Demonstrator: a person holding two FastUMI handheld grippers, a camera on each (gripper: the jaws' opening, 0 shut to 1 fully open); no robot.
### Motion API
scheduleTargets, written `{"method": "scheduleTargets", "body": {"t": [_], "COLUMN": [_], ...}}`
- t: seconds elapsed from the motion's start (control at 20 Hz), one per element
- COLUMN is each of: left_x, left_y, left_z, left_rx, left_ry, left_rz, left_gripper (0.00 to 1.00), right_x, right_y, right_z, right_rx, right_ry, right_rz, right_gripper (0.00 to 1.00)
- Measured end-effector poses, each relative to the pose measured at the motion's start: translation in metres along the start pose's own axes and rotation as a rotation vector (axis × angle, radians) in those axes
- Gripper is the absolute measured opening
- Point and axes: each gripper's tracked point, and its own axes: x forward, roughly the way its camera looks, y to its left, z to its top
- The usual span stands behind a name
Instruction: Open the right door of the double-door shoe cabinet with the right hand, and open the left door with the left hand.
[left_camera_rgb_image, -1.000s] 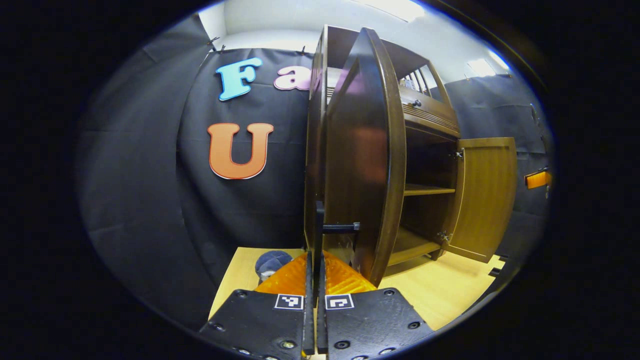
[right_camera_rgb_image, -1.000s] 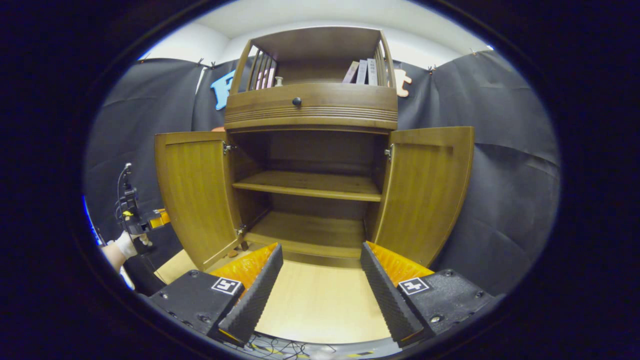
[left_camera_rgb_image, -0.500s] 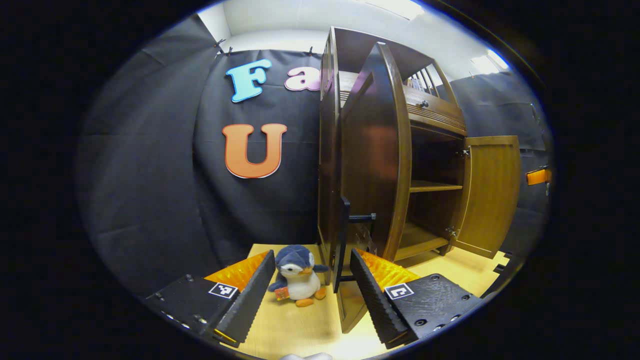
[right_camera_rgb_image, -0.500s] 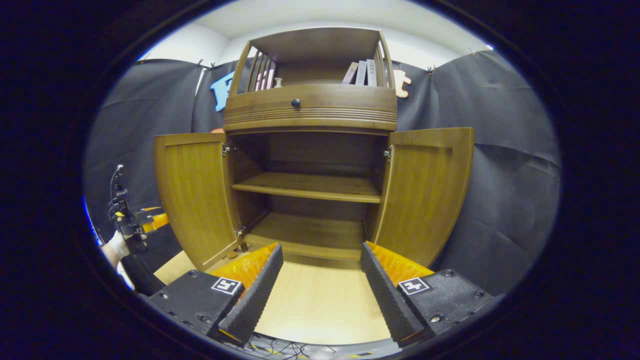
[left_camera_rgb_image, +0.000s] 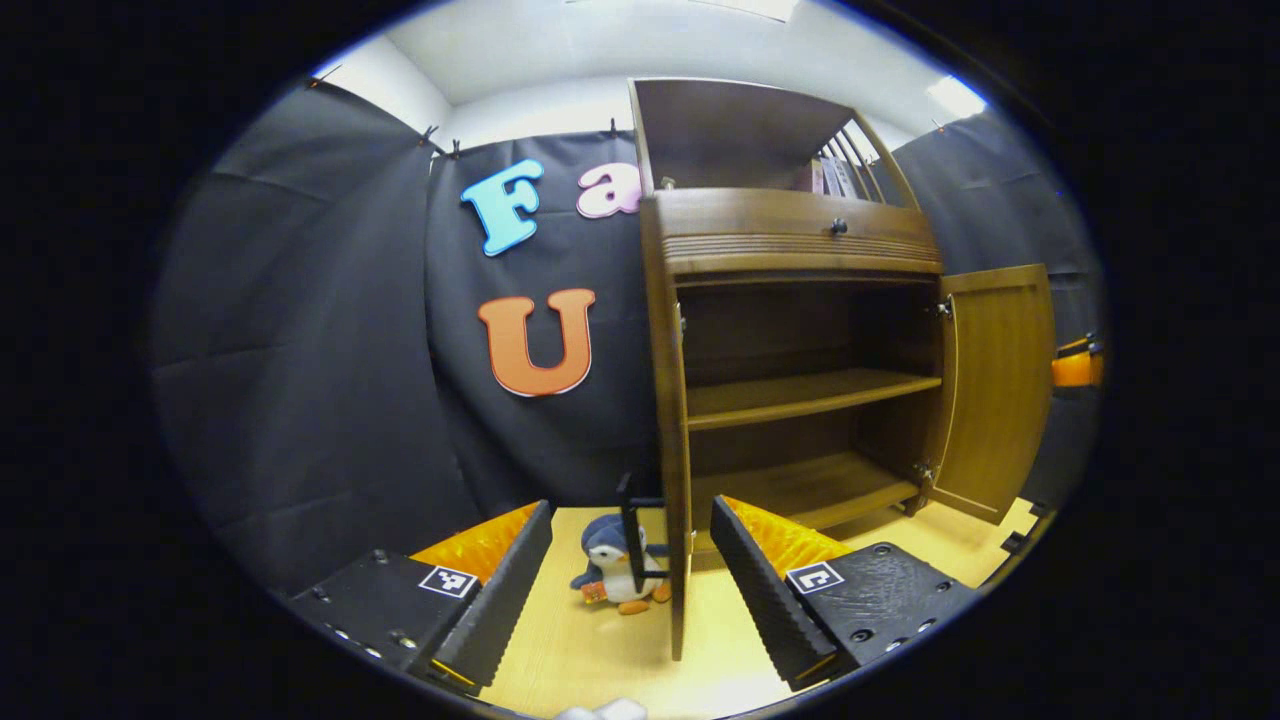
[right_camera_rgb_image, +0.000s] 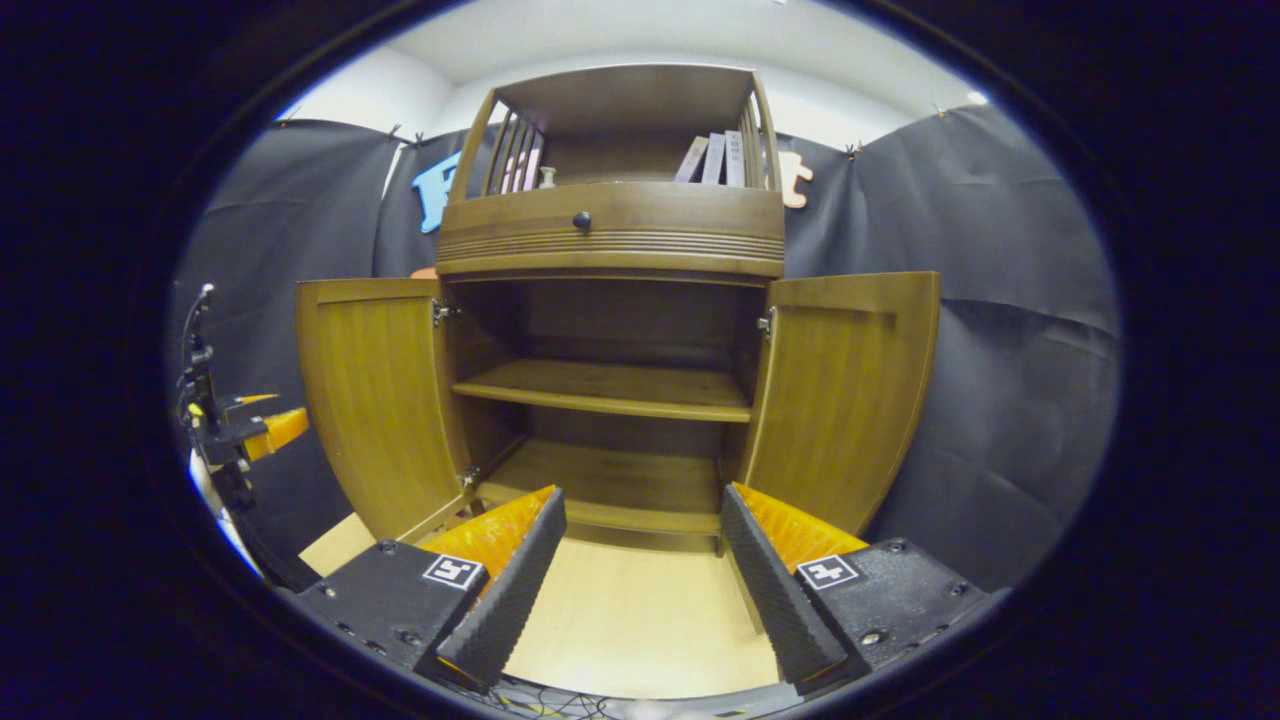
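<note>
Now the left gripper (left_camera_rgb_image: 630, 590) has let go of the left door (right_camera_rgb_image: 375, 400); both grippers gape empty, both doors stand open, task looks done.

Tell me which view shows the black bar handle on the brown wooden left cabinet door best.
The left gripper view: the black bar handle stands out from the edge-on brown wooden left door, close ahead of the open left gripper. In the right gripper view that door shows its inner face, which hides the handle.
</note>
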Motion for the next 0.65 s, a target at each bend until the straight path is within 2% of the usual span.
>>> {"method": "scheduleTargets", "body": {"t": [0.2,0.25,0.3,0.4,0.6,0.65], "left_x": [-0.007,-0.009,-0.011,-0.015,-0.02,-0.02], "left_y": [-0.043,-0.057,-0.07,-0.099,-0.142,-0.146], "left_z": [0.027,0.033,0.037,0.045,0.038,0.035], "left_rx": [0.0,0.003,0.005,-0.021,-0.051,-0.042], "left_ry": [-0.008,-0.02,-0.031,-0.04,-0.032,-0.021], "left_rz": [0.034,0.026,0.022,-0.005,-0.058,-0.064], "left_gripper": [0.96,0.96,1.0,0.96,0.96,1.0], "right_x": [-0.002,-0.003,-0.004,-0.004,-0.011,-0.012], "right_y": [-0.004,-0.006,-0.008,-0.014,-0.024,-0.026], "right_z": [0.004,0.004,0.004,0.004,0.006,0.005], "right_rx": [0.013,0.019,0.026,0.04,0.057,0.06], "right_ry": [-0.025,-0.03,-0.034,-0.04,-0.056,-0.058], "right_rz": [-0.021,-0.027,-0.035,-0.055,-0.086,-0.094], "right_gripper": [1.0,1.0,0.99,1.0,0.99,0.99]}}
